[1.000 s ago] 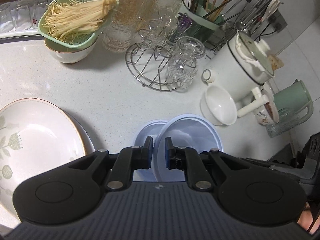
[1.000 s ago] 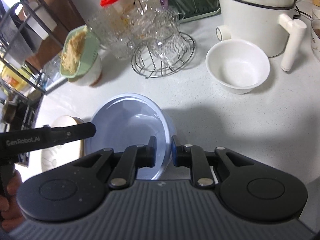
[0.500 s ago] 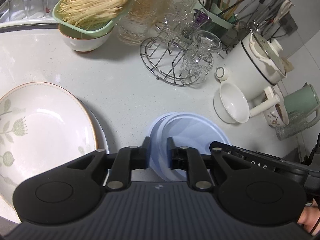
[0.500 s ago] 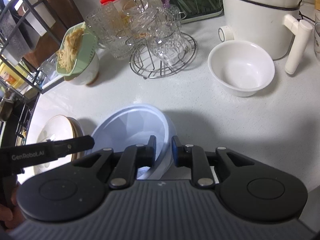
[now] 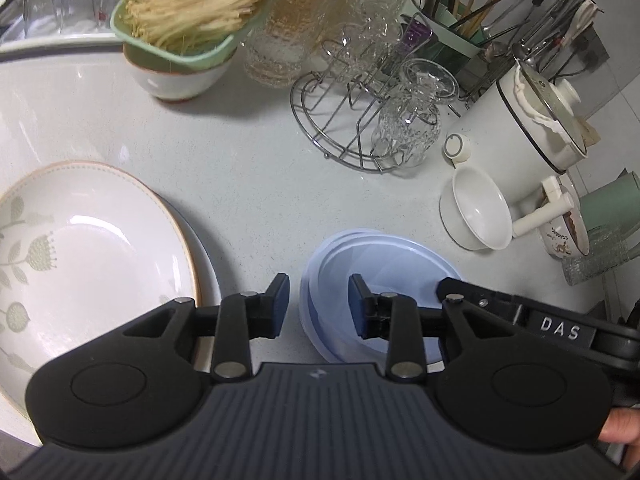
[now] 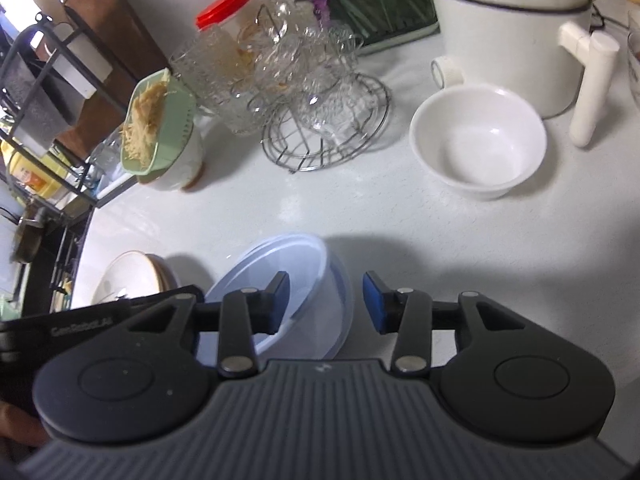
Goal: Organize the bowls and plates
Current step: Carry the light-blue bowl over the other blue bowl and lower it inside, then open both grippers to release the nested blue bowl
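Note:
A stack of pale blue bowls [image 5: 384, 264] sits nested on the white counter; it also shows in the right wrist view [image 6: 280, 272]. My left gripper [image 5: 318, 306] is open, its jaws either side of the stack's left rim. My right gripper [image 6: 326, 306] is open, its jaws either side of the stack's right rim. A flowered plate [image 5: 88, 248] lies on another plate at the left and shows in the right wrist view [image 6: 132, 276]. A white bowl [image 5: 476, 212] stands at the right, seen also in the right wrist view [image 6: 478, 140].
A wire rack with glasses [image 5: 372, 120], a green colander of noodles on a bowl [image 5: 180, 40], a white pot with a handle [image 5: 536, 120], a utensil holder [image 5: 448, 20] and a green mug [image 5: 612, 208] crowd the back and right.
Both grippers were shut on the blue bowls' rims and have opened. The upper bowl has settled into the lower one on the counter.

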`<state>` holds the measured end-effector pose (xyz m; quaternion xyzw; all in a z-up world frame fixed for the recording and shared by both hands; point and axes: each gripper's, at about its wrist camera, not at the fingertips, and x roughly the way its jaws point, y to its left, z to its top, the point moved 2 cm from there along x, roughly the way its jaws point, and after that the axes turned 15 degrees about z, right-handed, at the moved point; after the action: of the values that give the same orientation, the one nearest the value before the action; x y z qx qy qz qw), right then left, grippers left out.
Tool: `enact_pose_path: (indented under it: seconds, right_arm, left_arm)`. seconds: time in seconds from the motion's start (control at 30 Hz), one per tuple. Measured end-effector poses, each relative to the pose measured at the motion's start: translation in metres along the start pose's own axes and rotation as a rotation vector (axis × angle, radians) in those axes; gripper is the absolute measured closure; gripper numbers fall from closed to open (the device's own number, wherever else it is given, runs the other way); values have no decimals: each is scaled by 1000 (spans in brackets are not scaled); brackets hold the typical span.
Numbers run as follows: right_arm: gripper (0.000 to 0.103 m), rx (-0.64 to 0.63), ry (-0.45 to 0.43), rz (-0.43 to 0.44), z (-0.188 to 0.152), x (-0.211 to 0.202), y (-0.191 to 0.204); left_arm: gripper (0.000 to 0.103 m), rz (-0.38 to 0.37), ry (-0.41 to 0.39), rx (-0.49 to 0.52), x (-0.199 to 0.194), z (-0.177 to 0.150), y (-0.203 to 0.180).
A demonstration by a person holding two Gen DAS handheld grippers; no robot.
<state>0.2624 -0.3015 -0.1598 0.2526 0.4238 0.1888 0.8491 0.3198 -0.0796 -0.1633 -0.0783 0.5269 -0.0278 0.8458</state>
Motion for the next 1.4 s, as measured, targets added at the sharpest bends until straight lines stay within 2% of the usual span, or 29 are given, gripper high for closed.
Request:
enact_pose_path:
  seconds: [0.1,0.27,0.37,0.6,0.67,0.73,0.87,1.07,1.23,1.4]
  right_arm:
    - [83,4,18,14,-2,5,2]
    - [84,-34,22,8,-4,7,9]
    - [85,-29,22,18,-5,7,6]
    - [83,-21,-2,-12,-11,5,-1]
    - [77,-23,-22,-17,-9,3,-1]
    - [66,-17,-32,-22,-8,3,-3]
    - [66,23,-8,-29,-8,12,-15]
    - [66,86,48,7,-14,26,-28]
    - [66,100,-18,-4,0,14,-34]
    - [66,119,-65,-24,18,-2,-48]
  left_arm:
    - [73,-16,1,-2,0,0,-2]
    - [81,-8,-15,-1,-3,4,0]
    - [82,-12,-16,13,-2,5,0]
    - [80,-4,4,26,7,-1,0]
    - [77,-13,16,12,11,-2,1]
    - [76,-4,27,19,16,-4,0]
    - [74,15,44,28,27,-8,-2]
    - [74,28,72,31,41,-12,-5]
    - [74,34,52,18,36,-3,-6]
    - [72,34,7,50,23,19,-17]
